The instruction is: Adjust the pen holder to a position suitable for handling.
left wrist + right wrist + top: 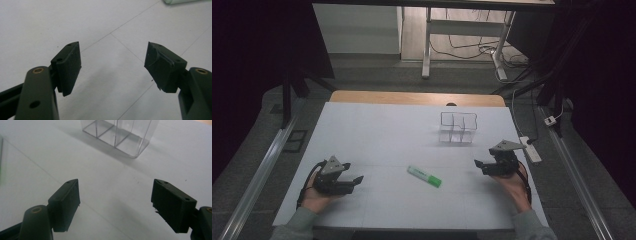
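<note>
On the white sheet (377,130) that covers the table, between our two hands, lies a green marker (424,176), flat, its pale end pointing up-left and its green end down-right. We hold the left gripper (354,179) near the sheet's lower left, its jaws aimed toward the marker but well apart from it. In the left gripper view (113,66) we see those jaws spread wide with only bare sheet between them, and the marker's pale end (180,1) peeks in at the top right edge. We hold the right gripper (478,164) at the sheet's right side, also pointing inward and well clear of the marker. In the right gripper view (116,202) its jaws stand wide apart too, gripping nothing. Farther back on the sheet, right of centre, stands a clear box (457,128) with dividers inside; the right gripper view shows its compartments (120,135) ahead of the jaws, with open sheet between. Each gripper carries a grey plate (333,165) on top.
</note>
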`<state>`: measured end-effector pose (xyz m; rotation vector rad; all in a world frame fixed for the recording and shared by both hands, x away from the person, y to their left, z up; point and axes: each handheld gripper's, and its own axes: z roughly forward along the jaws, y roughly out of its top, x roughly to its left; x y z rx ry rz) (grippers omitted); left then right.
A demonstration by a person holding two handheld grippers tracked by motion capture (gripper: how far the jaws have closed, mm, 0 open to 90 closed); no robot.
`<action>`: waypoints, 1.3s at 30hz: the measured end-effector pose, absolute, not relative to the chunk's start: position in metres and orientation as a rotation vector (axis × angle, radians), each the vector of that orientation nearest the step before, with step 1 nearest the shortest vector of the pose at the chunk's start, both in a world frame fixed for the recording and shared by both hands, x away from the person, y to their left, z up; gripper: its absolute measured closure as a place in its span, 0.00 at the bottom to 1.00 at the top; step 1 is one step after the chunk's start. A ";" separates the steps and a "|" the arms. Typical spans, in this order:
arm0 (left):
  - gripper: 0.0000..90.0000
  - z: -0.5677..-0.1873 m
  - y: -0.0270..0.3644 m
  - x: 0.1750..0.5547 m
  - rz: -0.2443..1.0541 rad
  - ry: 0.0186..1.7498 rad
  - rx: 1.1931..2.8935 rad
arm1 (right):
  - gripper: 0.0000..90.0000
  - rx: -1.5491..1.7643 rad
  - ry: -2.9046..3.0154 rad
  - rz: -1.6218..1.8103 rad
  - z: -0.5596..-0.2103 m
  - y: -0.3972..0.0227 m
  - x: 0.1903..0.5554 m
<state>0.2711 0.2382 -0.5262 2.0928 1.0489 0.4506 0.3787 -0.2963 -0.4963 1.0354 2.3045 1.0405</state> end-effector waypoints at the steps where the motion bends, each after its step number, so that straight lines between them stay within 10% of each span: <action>1: 0.32 -0.526 0.238 0.271 0.450 1.049 2.092 | 0.25 1.041 2.306 1.029 -0.496 -0.296 0.381; 39: 0.33 -0.528 0.240 0.272 0.451 1.047 2.104 | 0.73 1.107 2.165 1.029 -0.497 -0.293 0.449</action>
